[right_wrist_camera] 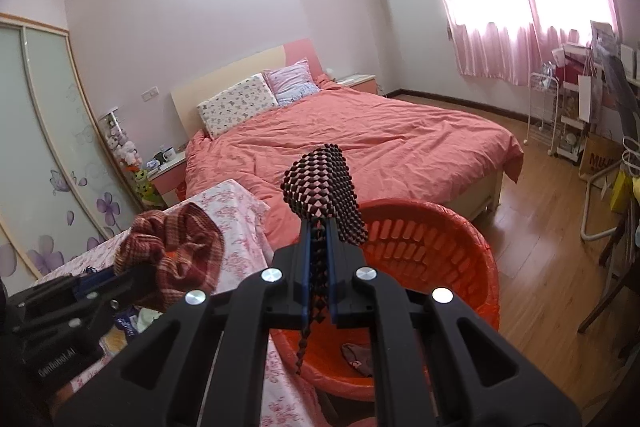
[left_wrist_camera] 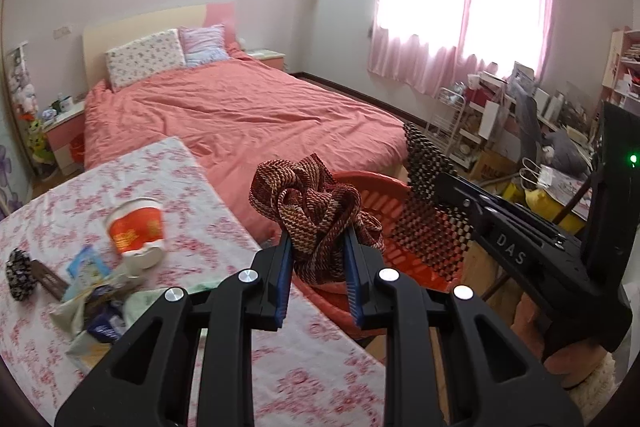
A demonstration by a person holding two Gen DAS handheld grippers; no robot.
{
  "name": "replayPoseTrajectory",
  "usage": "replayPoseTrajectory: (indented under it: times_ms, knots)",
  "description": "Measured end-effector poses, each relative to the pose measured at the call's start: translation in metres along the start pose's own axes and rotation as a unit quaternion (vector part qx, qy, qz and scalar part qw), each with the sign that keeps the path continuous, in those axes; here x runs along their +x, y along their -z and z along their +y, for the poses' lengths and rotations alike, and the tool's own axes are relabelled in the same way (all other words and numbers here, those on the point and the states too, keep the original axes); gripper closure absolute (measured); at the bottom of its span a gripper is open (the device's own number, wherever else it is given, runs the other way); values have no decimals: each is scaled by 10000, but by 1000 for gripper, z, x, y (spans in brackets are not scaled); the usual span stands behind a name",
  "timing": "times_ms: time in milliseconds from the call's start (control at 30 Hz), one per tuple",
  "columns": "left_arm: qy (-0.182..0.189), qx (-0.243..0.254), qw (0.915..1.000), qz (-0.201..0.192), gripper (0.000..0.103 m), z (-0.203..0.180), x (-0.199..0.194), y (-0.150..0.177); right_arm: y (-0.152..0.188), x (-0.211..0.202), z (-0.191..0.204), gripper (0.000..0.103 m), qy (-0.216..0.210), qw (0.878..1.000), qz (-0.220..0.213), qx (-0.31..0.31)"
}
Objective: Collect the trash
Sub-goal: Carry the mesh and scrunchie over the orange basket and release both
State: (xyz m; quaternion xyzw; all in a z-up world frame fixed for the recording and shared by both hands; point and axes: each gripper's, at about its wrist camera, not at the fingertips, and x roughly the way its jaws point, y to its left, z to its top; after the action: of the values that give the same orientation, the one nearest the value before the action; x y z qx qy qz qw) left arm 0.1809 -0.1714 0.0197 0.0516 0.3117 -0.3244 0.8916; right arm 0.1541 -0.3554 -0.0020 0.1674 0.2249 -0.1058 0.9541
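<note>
Fingers of left gripper (left_wrist_camera: 320, 247) pinch a striped woven cloth (left_wrist_camera: 312, 211); right gripper (right_wrist_camera: 318, 247) is clamped on a studded dark strip (right_wrist_camera: 324, 183). Red basket (right_wrist_camera: 440, 227) sits just beyond, right load nearer; strip hangs lengthwise over its rim.

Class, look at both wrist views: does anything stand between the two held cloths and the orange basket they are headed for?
Nothing visible does. The left gripper holds the striped cloth and the right gripper the checked cloth, both near the open orange basket, which holds only one small item.
</note>
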Motion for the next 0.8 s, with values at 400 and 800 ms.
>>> replayPoseTrajectory:
  times_ms: [400, 800]
  knots:
    - [335, 224, 9978, 529, 72, -37, 57, 2, 1, 36, -40, 90, 161, 9989, 173, 400]
    - [-231, 159, 9963, 809, 48, -24, 63, 15, 13, 44, -53, 57, 560, 9976, 207, 345]
